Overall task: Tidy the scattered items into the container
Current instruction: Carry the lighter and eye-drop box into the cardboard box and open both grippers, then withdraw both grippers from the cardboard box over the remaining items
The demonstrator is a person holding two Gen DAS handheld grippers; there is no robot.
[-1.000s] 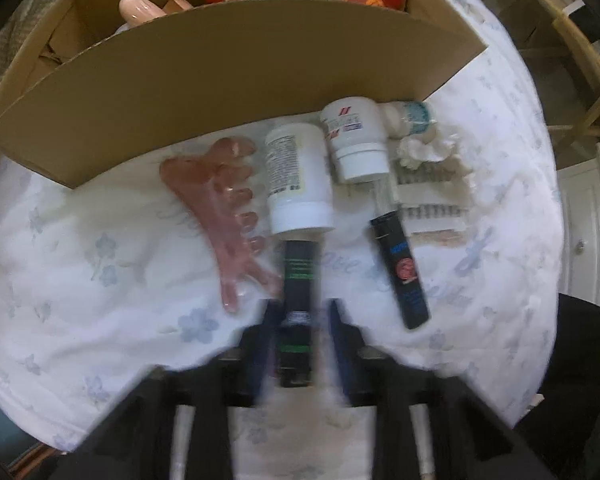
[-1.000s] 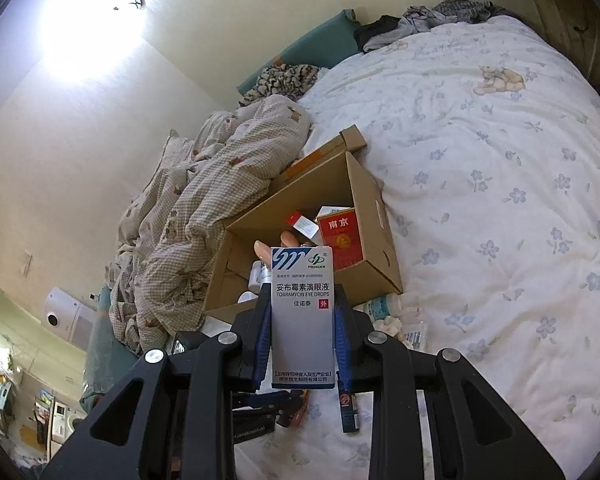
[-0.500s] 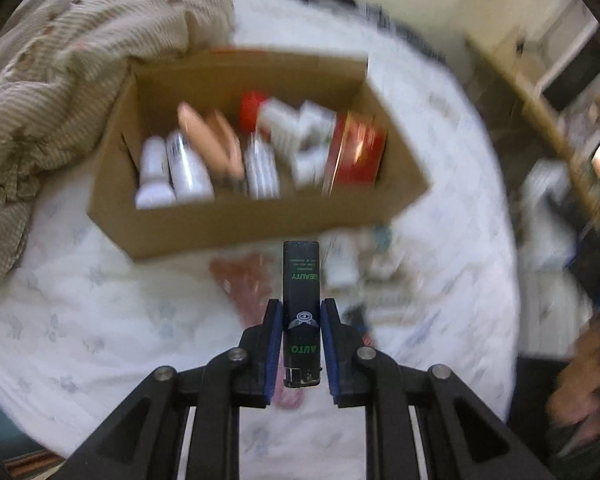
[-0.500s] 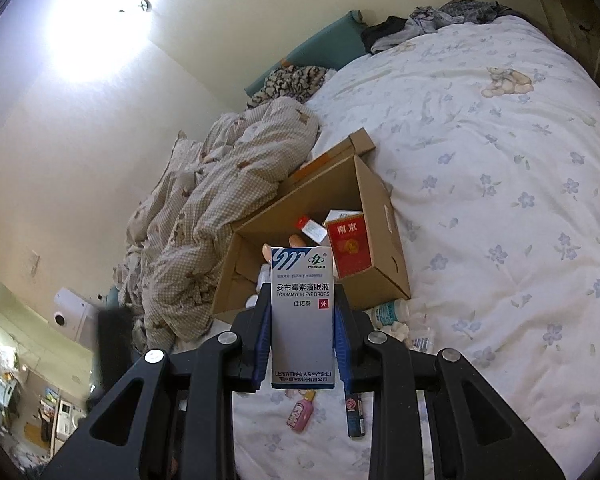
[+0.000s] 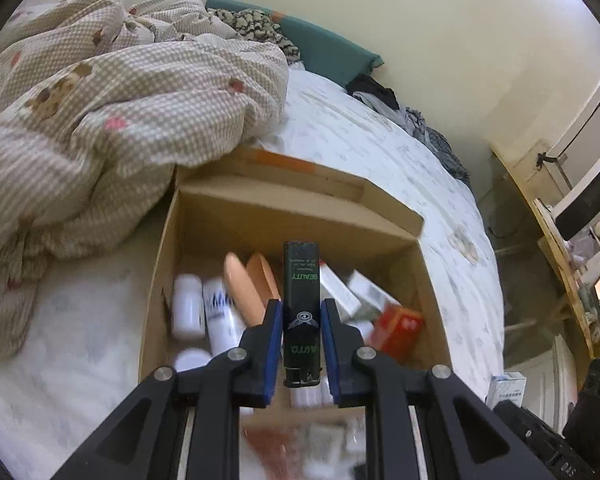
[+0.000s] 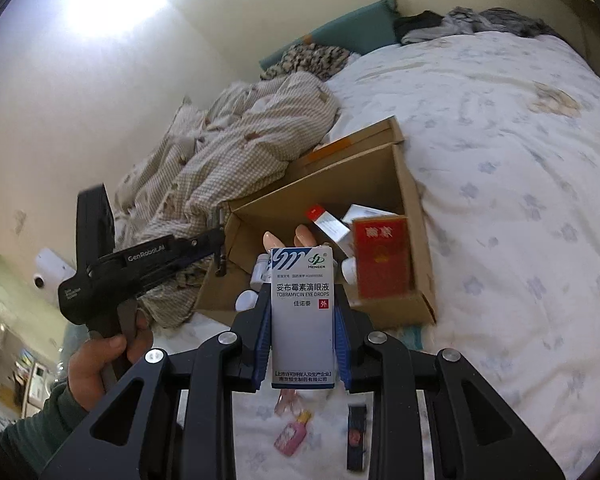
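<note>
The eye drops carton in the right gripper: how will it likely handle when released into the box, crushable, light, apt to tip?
The eye drops carton looks like thin card, so probably light and crushable, though the right gripper shows no denting. Tall and narrow, it would likely topple flat among the packs in the cardboard box. Flat faces suggest no rolling.

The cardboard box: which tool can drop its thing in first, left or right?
Probably the left. The left tool holds its black lighter right over the open brown cardboard box. The right tool, gripping the white eye-drops carton, looks farther back, short of the box.
</note>
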